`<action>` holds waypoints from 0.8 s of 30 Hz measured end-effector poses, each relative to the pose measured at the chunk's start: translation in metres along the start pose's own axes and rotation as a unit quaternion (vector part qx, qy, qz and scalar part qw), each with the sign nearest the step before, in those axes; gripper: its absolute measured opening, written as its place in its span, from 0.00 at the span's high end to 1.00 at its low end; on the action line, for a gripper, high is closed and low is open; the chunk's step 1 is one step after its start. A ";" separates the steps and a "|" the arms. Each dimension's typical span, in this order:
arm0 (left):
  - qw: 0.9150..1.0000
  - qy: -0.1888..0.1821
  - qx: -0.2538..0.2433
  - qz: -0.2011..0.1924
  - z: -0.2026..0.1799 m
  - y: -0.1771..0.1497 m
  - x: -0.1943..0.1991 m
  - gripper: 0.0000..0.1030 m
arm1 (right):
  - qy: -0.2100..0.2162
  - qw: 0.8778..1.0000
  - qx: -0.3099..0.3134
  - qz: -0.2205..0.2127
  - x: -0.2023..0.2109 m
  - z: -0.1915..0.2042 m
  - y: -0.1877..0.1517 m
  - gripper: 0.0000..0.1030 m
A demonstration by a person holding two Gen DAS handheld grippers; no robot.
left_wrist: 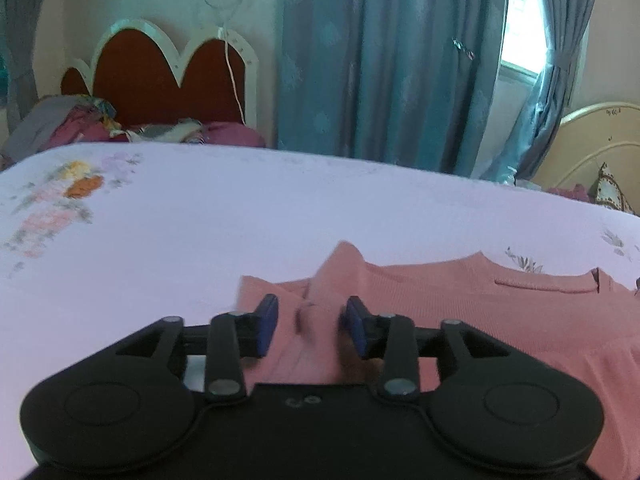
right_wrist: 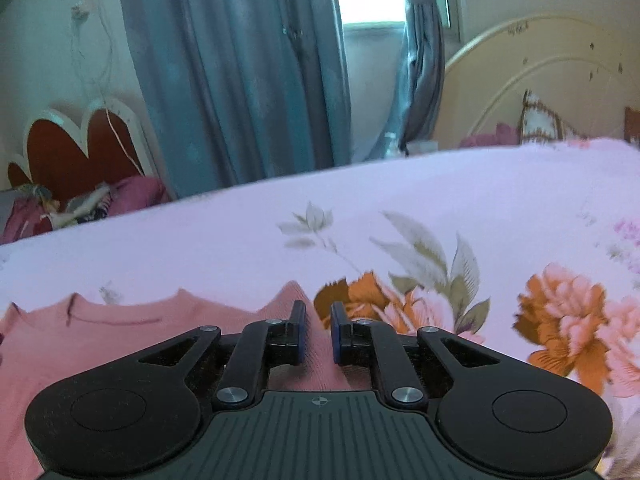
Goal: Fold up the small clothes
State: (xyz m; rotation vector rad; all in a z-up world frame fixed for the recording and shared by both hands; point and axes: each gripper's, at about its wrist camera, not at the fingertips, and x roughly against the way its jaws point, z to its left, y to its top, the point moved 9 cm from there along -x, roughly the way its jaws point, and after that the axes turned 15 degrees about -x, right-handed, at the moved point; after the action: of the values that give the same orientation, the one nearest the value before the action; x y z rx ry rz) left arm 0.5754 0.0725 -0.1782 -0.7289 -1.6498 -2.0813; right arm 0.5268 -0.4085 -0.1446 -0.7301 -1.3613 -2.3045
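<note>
At the bottom of both frames, the pink top [left_wrist: 460,304] lies flat on the flowered bed [left_wrist: 200,220], and the left tongs [left_wrist: 312,326] and right tongs [right_wrist: 316,330], both open, straddle its two outer edges, so I judge the next move is closing on the cloth to begin a fold.

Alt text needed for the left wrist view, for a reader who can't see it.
The left gripper, jaws open, sits low over the left sleeve of a pink top spread on a floral bedsheet. Behind the bed are teal curtains and a scalloped red headboard.
</note>
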 end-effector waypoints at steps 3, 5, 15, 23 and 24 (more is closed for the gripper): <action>1.000 0.000 -0.005 -0.013 0.003 -0.002 0.020 0.61 | 0.003 1.000 0.012 -0.004 0.017 0.007 -0.003 0.90; 1.000 -0.007 -0.016 -0.024 -0.002 -0.005 0.038 0.61 | 0.006 1.000 0.019 0.006 0.026 0.011 -0.013 0.90; 0.996 -0.041 -0.083 0.012 -0.045 -0.055 0.066 0.61 | -0.024 0.997 0.048 0.052 0.048 0.003 -0.078 0.90; 0.994 0.017 -0.101 0.029 -0.028 -0.078 0.068 0.62 | -0.105 0.978 0.170 0.064 0.055 -0.021 -0.106 0.91; 0.994 0.022 -0.098 0.030 -0.027 -0.080 0.071 0.64 | -0.116 0.974 0.184 0.061 0.057 -0.023 -0.109 0.91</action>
State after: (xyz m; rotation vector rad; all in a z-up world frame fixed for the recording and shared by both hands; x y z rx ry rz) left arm 0.4679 0.0669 -0.2016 -0.7777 -1.3953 -2.2210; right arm 0.4160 -0.3807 -0.1957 -0.9479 -1.7312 -1.8427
